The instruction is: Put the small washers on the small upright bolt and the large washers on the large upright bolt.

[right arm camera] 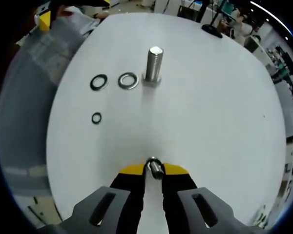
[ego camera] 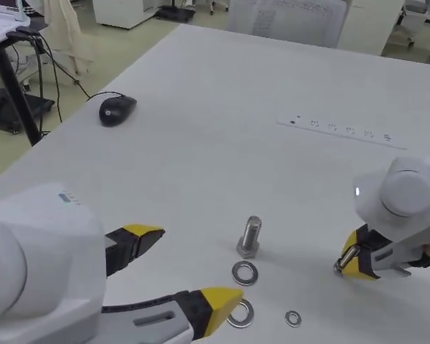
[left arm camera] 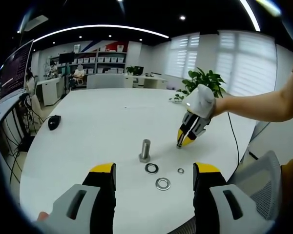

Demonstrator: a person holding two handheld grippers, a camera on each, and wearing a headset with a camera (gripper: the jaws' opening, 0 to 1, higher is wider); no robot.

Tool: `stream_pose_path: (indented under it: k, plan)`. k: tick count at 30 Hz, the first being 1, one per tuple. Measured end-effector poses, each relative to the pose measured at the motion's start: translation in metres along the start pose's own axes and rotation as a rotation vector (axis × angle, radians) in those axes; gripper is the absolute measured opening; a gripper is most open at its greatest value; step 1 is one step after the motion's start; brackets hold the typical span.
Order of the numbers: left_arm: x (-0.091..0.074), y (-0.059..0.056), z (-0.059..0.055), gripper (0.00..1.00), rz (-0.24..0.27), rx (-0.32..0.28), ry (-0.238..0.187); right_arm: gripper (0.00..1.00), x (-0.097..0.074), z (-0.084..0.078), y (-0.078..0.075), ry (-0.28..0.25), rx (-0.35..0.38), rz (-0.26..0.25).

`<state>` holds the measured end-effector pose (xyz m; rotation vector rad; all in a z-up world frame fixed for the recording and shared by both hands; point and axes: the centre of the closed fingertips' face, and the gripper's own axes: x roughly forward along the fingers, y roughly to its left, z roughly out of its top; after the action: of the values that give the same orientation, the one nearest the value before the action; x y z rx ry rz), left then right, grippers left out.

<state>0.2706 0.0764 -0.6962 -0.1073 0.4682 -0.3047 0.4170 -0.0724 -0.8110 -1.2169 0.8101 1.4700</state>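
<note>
R gripper [right arm camera: 153,171] clamped small bolt [right arm camera: 155,166] (slick, stiff steel); L gripper [left arm camera: 154,169] jaws stood apart. Thin washers [ego camera: 244,272] lay flat: prob. pinch by rim.

- A black computer mouse [ego camera: 117,110] lies near the left edge of the white table [ego camera: 222,107].
- A white power strip [ego camera: 342,130] lies flat, well apart from the mouse.
- A potted plant [left arm camera: 205,78] stands beyond the table.

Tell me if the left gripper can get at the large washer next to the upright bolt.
Probably yes. The left gripper is open, the large washer lies flat just ahead of its jaws with nothing between, and the right gripper is off to one side. The upright bolt stands close, though.
</note>
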Motion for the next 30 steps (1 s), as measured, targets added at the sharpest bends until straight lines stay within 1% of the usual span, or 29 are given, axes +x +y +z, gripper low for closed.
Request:
stream_pose_path:
  k: [2,3,5,7,10,16,20,24,27,30]
  plan:
    - [0.0,0.001,-0.001,0.63,0.001,0.0,0.002,0.13,0.002,-0.001,0.001,0.003,0.0,0.002]
    - [0.0,0.001,-0.001,0.63,0.001,-0.001,0.001,0.14,0.002,0.0,0.001,-0.003,0.0,0.006]
    - [0.0,0.001,-0.001,0.63,-0.001,-0.003,0.003,0.15,0.002,0.0,0.001,-0.004,0.001,0.001]
    - [0.0,0.0,0.0,0.63,-0.005,-0.003,-0.004,0.15,0.002,-0.001,0.001,0.001,0.003,0.002]
    - [0.001,0.0,0.001,0.63,-0.004,0.001,-0.005,0.15,-0.003,-0.001,0.0,-0.008,0.007,-0.007]
    - [-0.001,-0.002,0.004,0.63,-0.006,0.01,-0.013,0.16,-0.013,-0.005,0.001,-0.008,0.02,-0.021]
    - [-0.002,-0.004,0.007,0.63,-0.01,0.021,-0.015,0.16,-0.022,-0.009,0.008,-0.005,0.041,-0.037]
    - [-0.003,-0.007,0.011,0.63,-0.017,0.042,-0.018,0.16,-0.032,-0.013,0.018,-0.011,0.065,-0.051]
    - [-0.006,-0.009,0.015,0.63,-0.022,0.049,-0.028,0.16,-0.039,-0.014,0.03,-0.019,0.07,-0.057]
    - [-0.008,-0.011,0.018,0.63,-0.027,0.064,-0.037,0.16,-0.047,-0.012,0.042,-0.028,0.06,-0.063]
